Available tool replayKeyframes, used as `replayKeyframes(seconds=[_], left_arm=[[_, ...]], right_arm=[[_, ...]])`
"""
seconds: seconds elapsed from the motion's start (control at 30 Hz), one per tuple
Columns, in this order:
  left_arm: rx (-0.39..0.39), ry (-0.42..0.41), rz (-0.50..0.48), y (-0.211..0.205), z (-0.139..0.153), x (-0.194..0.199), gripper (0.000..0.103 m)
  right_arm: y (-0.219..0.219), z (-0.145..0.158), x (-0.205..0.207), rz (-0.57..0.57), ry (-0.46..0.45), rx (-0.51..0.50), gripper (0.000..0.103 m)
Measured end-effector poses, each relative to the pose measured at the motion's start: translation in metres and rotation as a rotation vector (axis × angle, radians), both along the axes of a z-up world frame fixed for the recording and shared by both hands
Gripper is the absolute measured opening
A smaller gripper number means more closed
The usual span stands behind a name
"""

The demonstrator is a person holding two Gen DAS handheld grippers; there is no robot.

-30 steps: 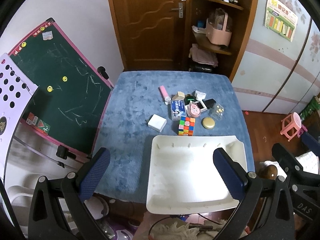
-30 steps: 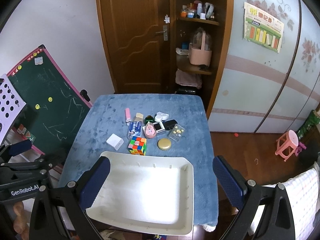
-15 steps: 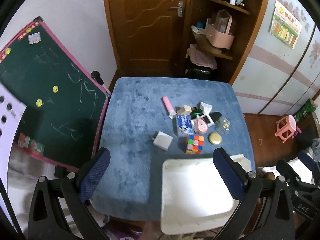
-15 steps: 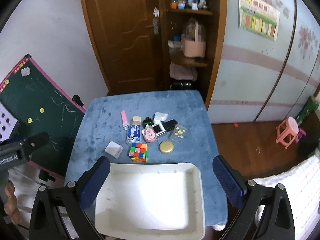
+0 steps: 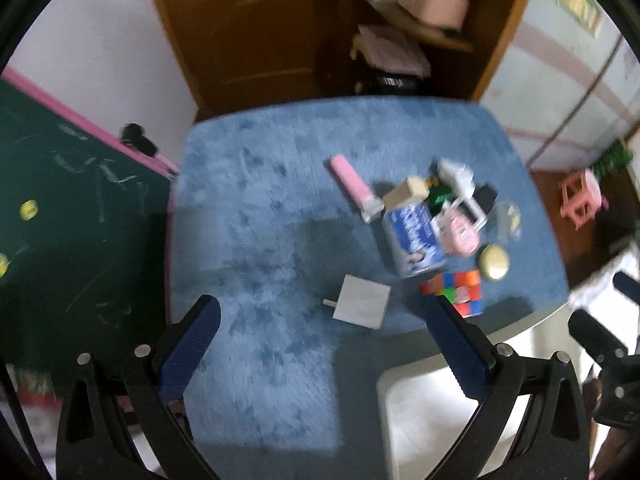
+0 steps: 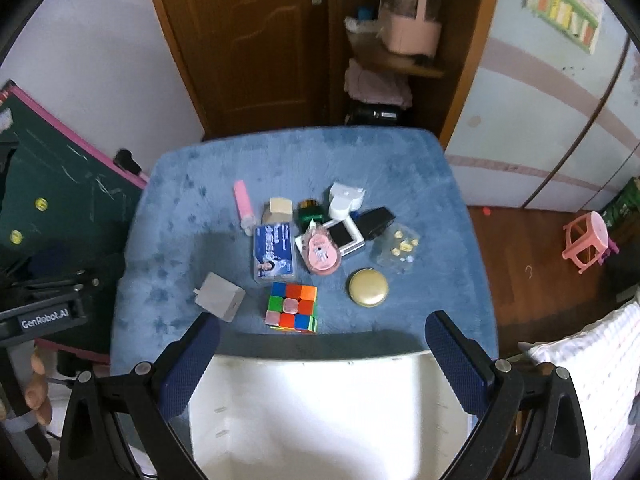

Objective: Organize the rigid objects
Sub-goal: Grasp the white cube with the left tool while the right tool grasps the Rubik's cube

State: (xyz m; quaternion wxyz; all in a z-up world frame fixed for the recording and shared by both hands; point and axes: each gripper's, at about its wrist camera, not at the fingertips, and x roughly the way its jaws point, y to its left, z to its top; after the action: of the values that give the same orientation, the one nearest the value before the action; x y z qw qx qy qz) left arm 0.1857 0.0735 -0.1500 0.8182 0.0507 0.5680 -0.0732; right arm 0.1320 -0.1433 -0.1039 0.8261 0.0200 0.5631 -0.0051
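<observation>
Left gripper [image 5: 320, 344]: fingers wide, holding nothing, above bare table [image 5: 256, 240]; blurred view, so risk of misjudged reach.
White block [image 6: 220, 297]: at 9 o'clock of the cube, near the tray edge; could tip off the fingers if pinched by a corner.
Cube [image 6: 292, 307]: just beyond the tray [image 6: 320, 412], at 12 o'clock; likely to nudge the blue box [image 6: 274, 252].
Gold disc [image 6: 368, 287]: flat, apt to slip.
Right gripper [image 6: 322, 356]: fingers wide, empty, over the tray rim.
</observation>
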Motion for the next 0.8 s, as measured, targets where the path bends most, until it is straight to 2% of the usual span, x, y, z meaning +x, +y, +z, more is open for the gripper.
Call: replayKeyframes(seconds=[0.13, 0.27, 0.37, 0.57, 0.8], left_arm=[[0.021, 0.057, -0.089, -0.006, -0.043, 0.013, 0.102], [0.041, 0.115, -0.161, -0.015, -0.073, 0.016, 0.102], [0.057, 0.150, -0.188, -0.021, -0.093, 0.018, 0.102], [0.040, 0.210, -0.168, -0.028, -0.124, 0.030, 0.102], [0.028, 0.230, -0.155, -0.034, -0.137, 0.039, 0.102]], right_arm=[[0.014, -0.040, 0.013, 0.023, 0.039, -0.019, 0.103], [0.023, -0.081, 0.026, 0.029, 0.116, -0.040, 0.102], [0.018, -0.099, 0.032, 0.006, 0.157, -0.034, 0.102], [0.003, -0.122, 0.038, -0.047, 0.219, 0.001, 0.102], [0.005, -0.135, 0.049, -0.064, 0.256, 0.023, 0.102]])
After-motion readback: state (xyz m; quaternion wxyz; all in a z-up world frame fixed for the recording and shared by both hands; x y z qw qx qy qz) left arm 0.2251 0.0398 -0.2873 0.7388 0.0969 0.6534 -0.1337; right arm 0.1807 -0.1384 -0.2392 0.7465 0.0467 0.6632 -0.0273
